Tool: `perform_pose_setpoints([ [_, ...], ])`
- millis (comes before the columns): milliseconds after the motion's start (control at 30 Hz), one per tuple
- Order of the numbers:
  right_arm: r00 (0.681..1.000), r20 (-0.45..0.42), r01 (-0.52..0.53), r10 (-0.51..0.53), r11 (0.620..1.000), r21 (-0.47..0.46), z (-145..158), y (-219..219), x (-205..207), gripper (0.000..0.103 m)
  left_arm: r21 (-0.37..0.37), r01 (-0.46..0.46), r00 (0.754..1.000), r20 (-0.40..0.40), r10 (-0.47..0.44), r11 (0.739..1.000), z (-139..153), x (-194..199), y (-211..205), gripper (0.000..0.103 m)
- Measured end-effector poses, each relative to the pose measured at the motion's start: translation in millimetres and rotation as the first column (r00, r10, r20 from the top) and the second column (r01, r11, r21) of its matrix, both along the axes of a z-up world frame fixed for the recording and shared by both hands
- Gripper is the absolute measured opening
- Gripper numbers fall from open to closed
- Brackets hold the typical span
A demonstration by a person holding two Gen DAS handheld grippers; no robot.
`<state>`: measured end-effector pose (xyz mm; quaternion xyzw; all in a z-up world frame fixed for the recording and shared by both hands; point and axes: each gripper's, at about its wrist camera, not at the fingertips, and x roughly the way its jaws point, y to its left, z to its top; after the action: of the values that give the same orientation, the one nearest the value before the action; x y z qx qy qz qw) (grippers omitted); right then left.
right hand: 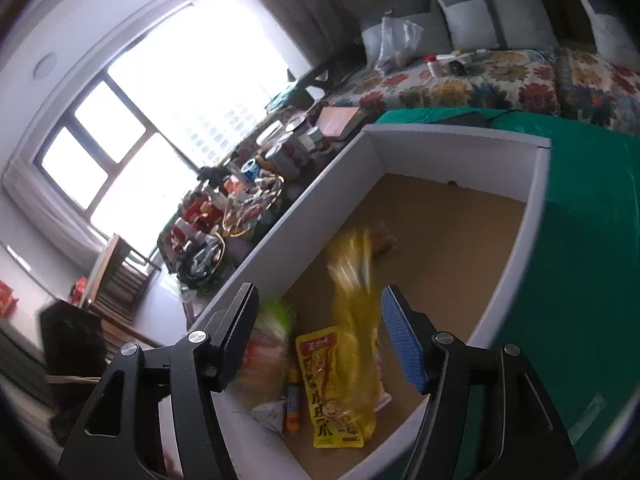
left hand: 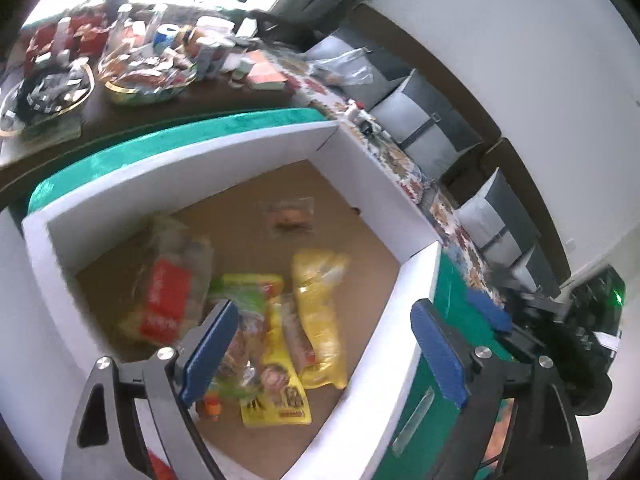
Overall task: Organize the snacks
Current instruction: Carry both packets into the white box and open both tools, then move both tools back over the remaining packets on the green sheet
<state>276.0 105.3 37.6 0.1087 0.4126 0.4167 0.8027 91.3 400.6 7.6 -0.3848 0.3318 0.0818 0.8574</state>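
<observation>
Home bedroom, floral bedspread (right hand: 480,80), grey pillows (right hand: 476,20)

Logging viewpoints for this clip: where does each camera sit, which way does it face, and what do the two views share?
Left wrist: on the left gripper, looking down into the white box of snacks; its open blue-padded fingers show, and the right gripper at the right edge.
Right wrist: on the right gripper, over the box's near edge, facing the window; its open fingers show.
Shared: the box, the yellow bag, the green cloth.

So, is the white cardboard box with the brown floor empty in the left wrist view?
No, the white cardboard box holds several snack packets, among them a yellow plastic bag and a red-labelled packet.
</observation>
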Motion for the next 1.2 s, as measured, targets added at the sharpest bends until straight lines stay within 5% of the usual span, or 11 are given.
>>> perform_pose_setpoints([
  [133, 0.989, 0.031, 0.146, -0.146, 0.989, -0.006, 10, -68, 13, 0.072, 0.029, 0.008, 1.0, -0.004, -0.008, 1.0, -2, -2, -11, 0.089],
  [267, 0.945, 0.001, 0.328, -0.328, 0.943, -0.058, -3, -156, 22, 0.072, 0.057, 0.08, 0.997, 0.008, -0.08, 0.995, 10, 13, -42, 0.089],
  [567, 0.817, -0.016, 0.549, -0.577, 0.786, -0.283, -85, -303, -67, 0.073, 0.124, 0.303, 0.951, 0.026, -0.308, 0.945, 42, 28, -160, 0.096],
  [767, 0.809, 0.091, 0.562, -0.581, 0.717, -0.414, -121, -337, -117, 0.073, 0.208, 0.506, 0.859, -0.037, -0.51, 0.837, 22, 24, -281, 0.097],
  [1000, 0.818, 0.242, 0.57, -0.522, 0.678, -0.464, -131, -355, -151, 0.072, 0.277, 0.649, 0.76, -0.235, -0.605, 0.708, -70, 20, -385, 0.097],
  [1200, 0.821, 0.27, 0.567, -0.503, 0.664, -0.487, -141, -372, -163, 0.072, 0.443, 0.716, 0.696, -0.386, -0.606, 0.54, -117, 22, -445, 0.097],
])
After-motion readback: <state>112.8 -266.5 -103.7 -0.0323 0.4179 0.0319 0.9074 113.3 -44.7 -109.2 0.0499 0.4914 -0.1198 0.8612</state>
